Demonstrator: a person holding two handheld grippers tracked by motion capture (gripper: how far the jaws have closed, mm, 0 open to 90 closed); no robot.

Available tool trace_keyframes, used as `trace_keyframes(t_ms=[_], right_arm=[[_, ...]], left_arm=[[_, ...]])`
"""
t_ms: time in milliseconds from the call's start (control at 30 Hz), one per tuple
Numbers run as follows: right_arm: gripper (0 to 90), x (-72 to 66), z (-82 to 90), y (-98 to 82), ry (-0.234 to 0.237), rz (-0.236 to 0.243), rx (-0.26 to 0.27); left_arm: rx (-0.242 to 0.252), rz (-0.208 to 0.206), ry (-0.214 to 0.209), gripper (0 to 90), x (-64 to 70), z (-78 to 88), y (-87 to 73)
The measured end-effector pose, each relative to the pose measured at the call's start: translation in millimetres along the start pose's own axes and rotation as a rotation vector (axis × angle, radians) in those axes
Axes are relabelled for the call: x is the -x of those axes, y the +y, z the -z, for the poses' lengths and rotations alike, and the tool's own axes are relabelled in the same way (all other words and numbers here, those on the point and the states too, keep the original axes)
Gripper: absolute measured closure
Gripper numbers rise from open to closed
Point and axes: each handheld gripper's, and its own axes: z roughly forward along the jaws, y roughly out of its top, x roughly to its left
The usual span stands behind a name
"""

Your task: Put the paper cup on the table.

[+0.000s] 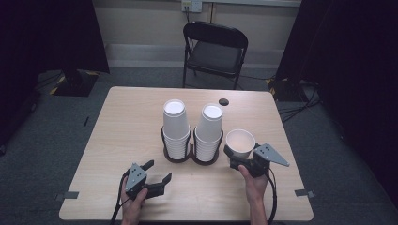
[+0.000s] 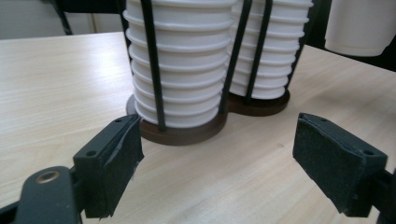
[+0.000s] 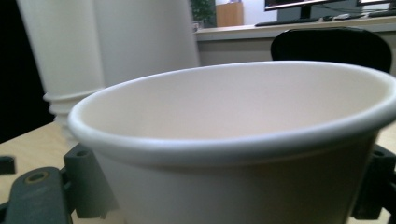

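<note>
A single white paper cup (image 1: 240,143) stands mouth-up between the jaws of the right tongs (image 1: 239,157), which clasp it low on its wall; in the right gripper view the cup (image 3: 233,140) sits right in front of the camera, its rolled rim and pale inside plain to see, with a black jaw pressed against it on either side. In the high view the cup is just to the right of a dark double holder (image 1: 191,157) and close to it, though whether its base rests on the counter (image 1: 126,117) or hangs a little above it cannot be told. The holder stands near the middle of the counter and carries two stacks of white cups turned mouth-down: the left stack (image 1: 176,129) and the right stack (image 1: 209,131), side by side, each ringed by thin black uprights rising from a round brown base. The right hand (image 1: 253,180) comes in from the near edge with a cable trailing back from it, and a grey three-cornered plate (image 1: 271,154) sits on top of those tongs. The left tongs (image 1: 159,171) lie low over the counter in front of the holder and a little to its left, held by the left hand (image 1: 133,201), with their jaws spread wide and nothing between them; in the left gripper view the left tongs (image 2: 217,154) face the ribbed rims of the nearer stack (image 2: 180,70), with bare wood between the pads. Beyond the far edge of the counter stands a black folding chair (image 1: 216,51).
</note>
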Motion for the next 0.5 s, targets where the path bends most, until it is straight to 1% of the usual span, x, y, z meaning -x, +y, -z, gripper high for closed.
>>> trace_keyframes(t_ms=[133, 167, 200, 233, 300, 333, 367, 500], right_arm=[[11.8, 11.8, -7.7, 7.0, -0.035, -0.003, -0.002], [11.8, 15.0, -10.2, 7.6, -0.044, -0.002, 0.001], [11.8, 18.2, -13.0, 8.1, -0.052, -0.003, -0.009], [11.8, 21.8, -16.5, 8.4, -0.066, 0.004, -0.012], [11.8, 26.7, -20.5, 8.7, -0.072, 0.001, -0.020], [11.8, 29.1, -22.5, 8.8, -0.078, 0.001, -0.022], [11.8, 31.2, -24.5, 8.8, -0.083, 0.002, -0.022], [11.8, 40.8, -33.6, 3.8, -0.105, -0.013, -0.017]], left_arm=[[0.010, 0.004, 0.011, 15.6, 1.5, 0.0, -0.4], [0.004, -0.019, 0.018, 15.5, 1.9, -0.3, -0.1], [-0.004, -0.031, 0.025, 15.5, 2.3, -1.1, 0.4], [-0.004, -0.031, 0.028, 15.6, 2.2, -1.2, 0.4], [0.014, -0.012, 0.032, 15.6, 2.4, -0.2, -0.4], [0.025, -0.008, 0.040, 15.6, 1.9, 0.7, -0.8], [0.031, -0.002, 0.032, 15.6, 1.2, 1.3, -1.1], [0.039, 0.013, 0.023, 15.8, 0.2, 1.6, -1.4]])
